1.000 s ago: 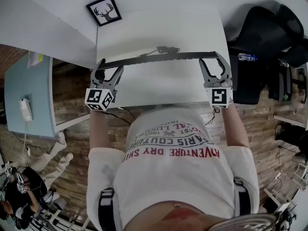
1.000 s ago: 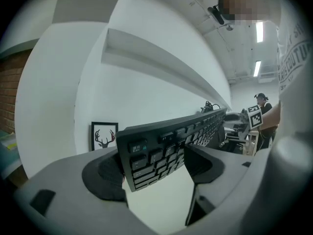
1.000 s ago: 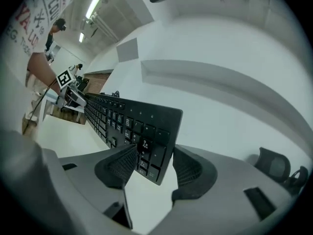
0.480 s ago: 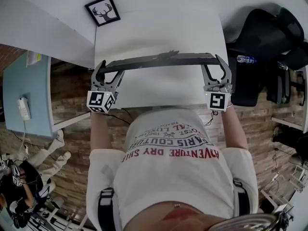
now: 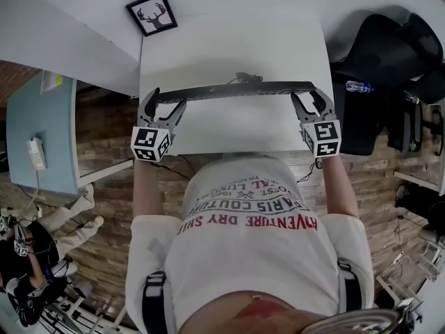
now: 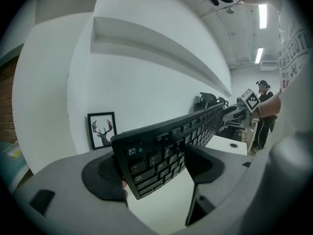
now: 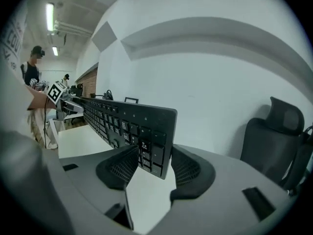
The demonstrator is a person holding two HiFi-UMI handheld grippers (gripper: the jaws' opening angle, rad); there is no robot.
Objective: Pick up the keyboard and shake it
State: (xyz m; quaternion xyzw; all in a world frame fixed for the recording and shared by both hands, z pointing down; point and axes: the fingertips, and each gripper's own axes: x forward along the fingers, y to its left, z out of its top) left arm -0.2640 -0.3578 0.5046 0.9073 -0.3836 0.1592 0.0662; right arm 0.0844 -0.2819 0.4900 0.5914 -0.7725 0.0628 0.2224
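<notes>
Keyboard (image 5: pixel 233 90): lifted off the desk (image 5: pixel 236 47), spanning from one pair of fingers to the other, with an end inside each pair.
Change: half a second ago it showed a broader face; now only a thin edge shows.
Meaning: pickup done; the shake appears to be under way.
Left gripper (image 5: pixel 165 101): fingers (image 6: pixel 110 177) clamped on the keyboard's left end, across the keys and the back.
Right gripper (image 5: pixel 309 97): fingers clamped on the right end.
Desk: below both pairs of fingers.

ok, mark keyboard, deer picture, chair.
keyboard (image 5: pixel 236 90), head view, middle of its body.
deer picture (image 5: pixel 151 14), head view, centre of the print.
chair (image 7: pixel 266 146), right gripper view, backrest.
</notes>
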